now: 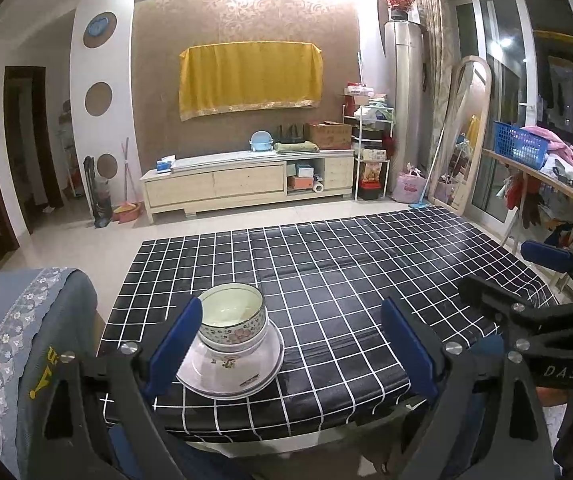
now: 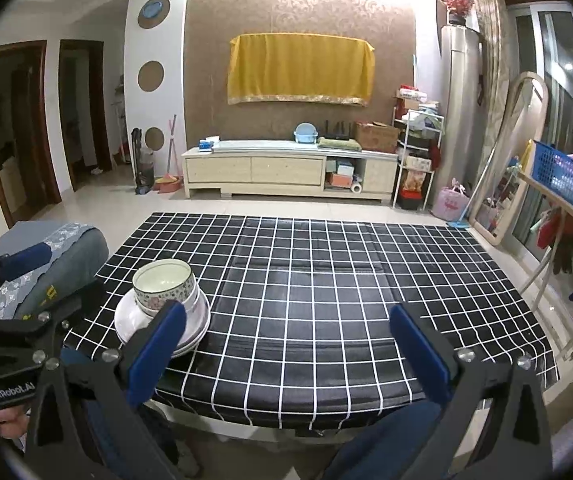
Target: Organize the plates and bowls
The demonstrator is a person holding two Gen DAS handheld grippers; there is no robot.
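Ceramic bowls nested on stacked plates sit near the front edge of a black checked table.
Both grippers hang with jaws spread wide and empty: left gripper just short of the stack, right gripper beside it. Stacking looks done; the next move seems only a withdrawal.

I am working in a home living room. A low TV cabinet stands against a patterned wall, with a yellow cloth hung above it. A standing mirror leans beside glazed balcony doors. Brooms and a laundry basket stand nearby. A table with a checked cover fills the foreground.
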